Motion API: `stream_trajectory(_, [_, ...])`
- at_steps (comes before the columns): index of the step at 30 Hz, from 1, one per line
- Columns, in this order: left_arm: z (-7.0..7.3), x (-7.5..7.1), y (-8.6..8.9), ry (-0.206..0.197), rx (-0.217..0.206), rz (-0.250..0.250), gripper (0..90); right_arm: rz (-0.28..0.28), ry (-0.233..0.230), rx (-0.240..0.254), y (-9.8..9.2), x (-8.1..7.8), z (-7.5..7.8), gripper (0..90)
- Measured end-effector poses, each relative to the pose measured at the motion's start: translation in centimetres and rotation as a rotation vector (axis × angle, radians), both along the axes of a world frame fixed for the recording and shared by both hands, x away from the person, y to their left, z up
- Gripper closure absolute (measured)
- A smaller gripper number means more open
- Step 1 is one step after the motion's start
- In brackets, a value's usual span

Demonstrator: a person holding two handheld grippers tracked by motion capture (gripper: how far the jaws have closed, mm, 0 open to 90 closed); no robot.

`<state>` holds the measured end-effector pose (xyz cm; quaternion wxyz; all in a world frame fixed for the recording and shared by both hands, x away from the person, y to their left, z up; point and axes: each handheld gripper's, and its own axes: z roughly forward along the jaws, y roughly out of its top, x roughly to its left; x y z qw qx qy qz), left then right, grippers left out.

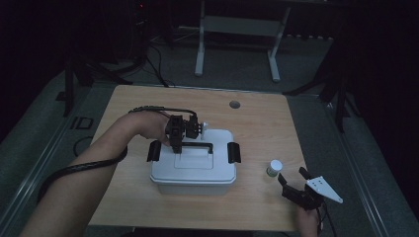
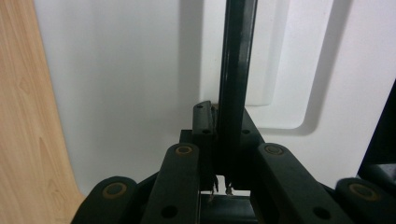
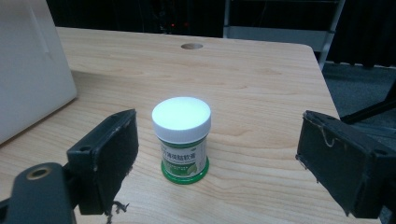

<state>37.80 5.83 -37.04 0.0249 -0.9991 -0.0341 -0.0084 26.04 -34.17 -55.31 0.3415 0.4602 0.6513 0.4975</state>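
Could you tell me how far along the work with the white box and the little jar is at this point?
Done: the left gripper is clamped on the box's black handle. In hand: the lid sits closed, side latches in place. Left: the white-capped jar stands untouched on the table, ahead of the open right gripper.

The left gripper (image 1: 179, 146) clamps the black handle (image 1: 196, 145) atop the white box (image 1: 193, 170); right of the box, the small jar (image 1: 274, 168) stands just beyond the open-jawed right gripper (image 1: 291, 176).

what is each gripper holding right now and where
The left gripper is shut on the black handle of the white box, near its left end. The right gripper is open, holding nothing.
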Motion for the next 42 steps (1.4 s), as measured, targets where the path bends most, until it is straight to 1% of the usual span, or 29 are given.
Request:
stream_trajectory(7, [0.3,-0.2,-0.1,0.003,-0.001,-0.003,83.5,0.0,0.0,0.003,0.0,0.0,0.0,12.3])
stream_trajectory(13, [1.1,-0.4,-0.1,-0.006,-0.006,-0.006,83.6,0.002,0.003,0.005,0.0,0.0,0.0,12.3])
stream_trajectory(14, [1.5,-0.4,0.0,-0.004,-0.011,-0.009,83.6,0.003,0.003,0.005,0.0,0.0,0.0,12.3])
stream_trajectory(15, [1.5,-0.4,0.0,-0.004,-0.011,-0.009,83.6,0.003,0.003,0.005,0.0,0.0,0.0,12.3])
stream_trajectory(16, [2.1,-0.4,0.1,-0.007,-0.017,-0.009,83.5,0.005,0.005,0.005,-0.1,0.0,0.0,12.3])
stream_trajectory(17, [2.1,-0.4,0.1,-0.007,-0.017,-0.009,83.6,0.005,0.005,0.005,-0.1,0.0,0.0,12.3])
stream_trajectory(18, [2.6,-0.4,0.1,-0.024,-0.016,-0.004,83.6,0.004,0.006,0.005,0.0,0.1,0.0,12.3])
stream_trajectory(19, [2.6,-0.4,0.1,-0.024,-0.016,-0.004,83.5,0.004,0.006,0.005,0.0,0.1,0.0,12.3])
stream_trajectory(20, [3.3,-0.5,0.2,-0.033,-0.021,-0.002,83.6,0.003,0.005,0.005,-0.1,0.0,0.0,12.3])
stream_trajectory(21, [3.3,-0.5,0.2,-0.033,-0.021,-0.002,83.5,0.002,0.004,0.006,-0.1,0.0,0.0,12.3])
stream_trajectory(22, [3.8,-0.6,0.4,-0.031,-0.028,0.0,83.6,0.001,0.003,0.007,-0.1,0.0,0.0,12.3])
stream_trajectory(23, [3.8,-0.6,0.4,-0.031,-0.028,0.0,83.6,0.001,0.003,0.007,-0.1,0.0,0.0,12.3])
stream_trajectory(25, [4.6,-0.7,0.6,-0.04,-0.033,0.006,83.5,0.0,0.002,0.009,-0.1,0.0,0.0,12.3])
stream_trajectory(27, [4.8,-0.7,0.7,-0.048,-0.037,0.01,83.5,-0.001,0.003,0.013,-0.1,0.0,0.0,12.3])
stream_trajectory(28, [5.1,-0.8,0.9,-0.047,-0.037,0.015,83.5,-0.001,0.004,0.014,-0.1,0.0,0.0,12.3])
stream_trajectory(31, [5.2,-0.9,1.4,-0.05,-0.024,0.022,83.6,-0.002,0.006,0.013,-0.1,0.0,0.0,12.3])
stream_trajectory(32, [5.3,-0.9,1.6,-0.045,-0.023,0.032,83.5,-0.002,0.006,0.012,-0.1,0.0,0.0,12.3])
stream_trajectory(34, [5.3,-0.9,1.8,-0.049,-0.021,0.031,83.5,-0.002,0.007,0.011,-0.1,0.0,0.0,12.3])
stream_trajectory(35, [5.5,-1.0,2.2,-0.047,-0.025,0.046,83.5,-0.003,0.008,0.01,-0.1,0.0,0.0,12.3])
stream_trajectory(36, [5.5,-1.0,2.2,-0.047,-0.025,0.046,83.5,-0.003,0.008,0.01,-0.1,0.0,0.0,12.3])
stream_trajectory(38, [5.7,-1.1,2.8,-0.055,-0.03,0.052,83.6,-0.004,0.008,0.01,-0.1,0.0,0.0,12.3])
stream_trajectory(39, [5.9,-1.2,3.3,-0.058,-0.036,0.058,83.5,-0.003,0.008,0.009,-0.1,0.1,0.0,12.3])
stream_trajectory(40, [5.9,-1.2,3.3,-0.058,-0.036,0.058,83.5,-0.003,0.008,0.009,-0.1,0.1,0.0,12.3])
stream_trajectory(42, [6.1,-1.4,4.2,-0.063,-0.041,0.078,83.5,-0.004,0.009,0.007,-0.1,0.1,0.0,12.2])
